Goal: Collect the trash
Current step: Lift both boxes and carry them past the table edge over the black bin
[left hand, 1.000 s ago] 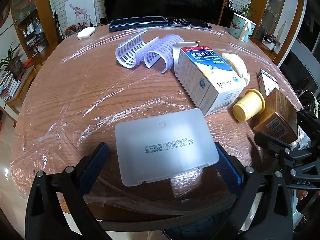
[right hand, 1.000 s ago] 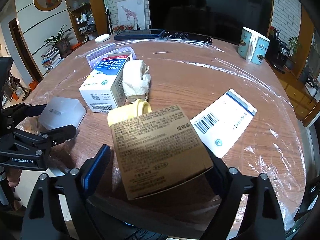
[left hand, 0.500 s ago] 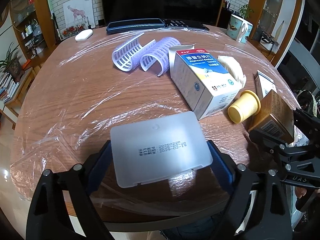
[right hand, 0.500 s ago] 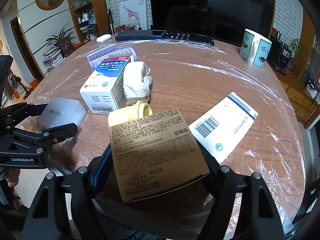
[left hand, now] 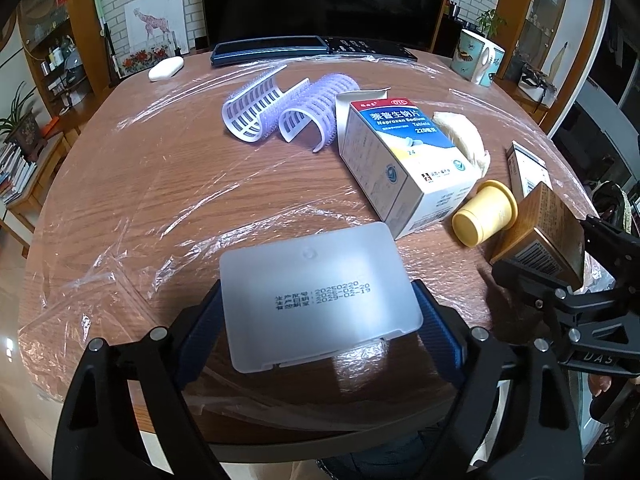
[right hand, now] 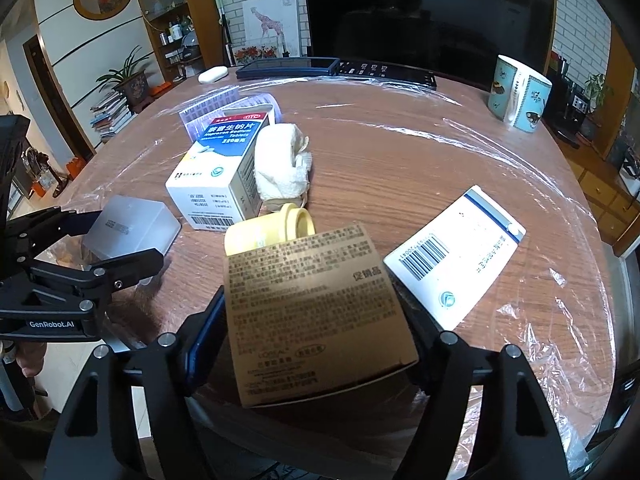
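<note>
My left gripper (left hand: 318,320) is shut on a frosted white plastic box (left hand: 320,296) near the table's front edge; the box also shows in the right wrist view (right hand: 128,228). My right gripper (right hand: 316,336) is shut on a brown cardboard box (right hand: 316,312), seen at the right in the left wrist view (left hand: 540,232). Beyond lie a yellow plastic cup (left hand: 484,212) on its side, a white and blue medicine box (left hand: 404,160), a crumpled tissue (right hand: 284,168) and a flat white box with a barcode (right hand: 456,256).
The round wooden table (left hand: 160,184) is covered in clear plastic film. Purple hair rollers (left hand: 280,112) lie mid-table. At the back are a patterned mug (right hand: 518,94), a dark tablet with a remote (left hand: 312,48) and a white soap-like object (left hand: 166,69).
Both grippers have closed from open: the left onto the frosted plastic box, the right onto the brown cardboard box. The other items have not moved.
</note>
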